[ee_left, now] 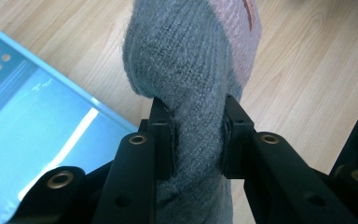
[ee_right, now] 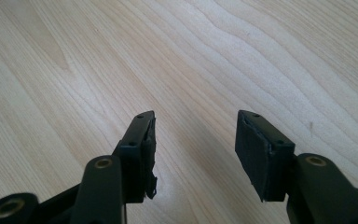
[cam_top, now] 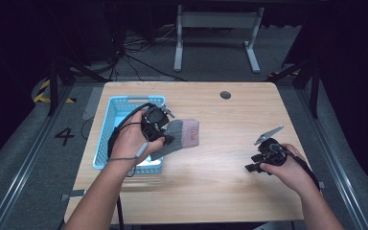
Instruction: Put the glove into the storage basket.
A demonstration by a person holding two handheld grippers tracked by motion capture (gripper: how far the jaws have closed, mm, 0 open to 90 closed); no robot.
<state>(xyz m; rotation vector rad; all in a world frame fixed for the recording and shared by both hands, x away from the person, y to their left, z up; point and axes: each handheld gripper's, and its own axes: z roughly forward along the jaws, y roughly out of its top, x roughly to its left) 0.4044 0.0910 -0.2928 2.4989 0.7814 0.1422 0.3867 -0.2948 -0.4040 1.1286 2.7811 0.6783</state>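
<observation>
Two tongs are at work over a pale wooden tabletop (cam_top: 211, 167). The left tongs (ee_left: 198, 135) are clenched on a grey knitted sock (ee_left: 186, 70): in the left gripper view both black pads press into the sock's narrow part from either side, and the wool bunches and widens beyond them, ending in a pink patch. From the high view the left tongs (cam_top: 165, 139) sit under the person's left hand (cam_top: 132, 139), at the right-hand edge of a light blue perforated basket (cam_top: 112, 115), with the sock (cam_top: 179, 136) stretching rightward from the jaws and out over the wood, its pink end farthest from the basket. Whether the sock rests on the tabletop or hangs just above it I cannot tell. A corner of the basket (ee_left: 23, 121) also shows at the left of the left gripper view, just beside the sock.

The right tongs (ee_right: 196, 140) are released, their jaws standing apart with bare wood grain between them. In the high view the right tongs (cam_top: 254, 165) are held in the right hand (cam_top: 287, 167) near the tabletop's right edge, well apart from sock and basket.
</observation>
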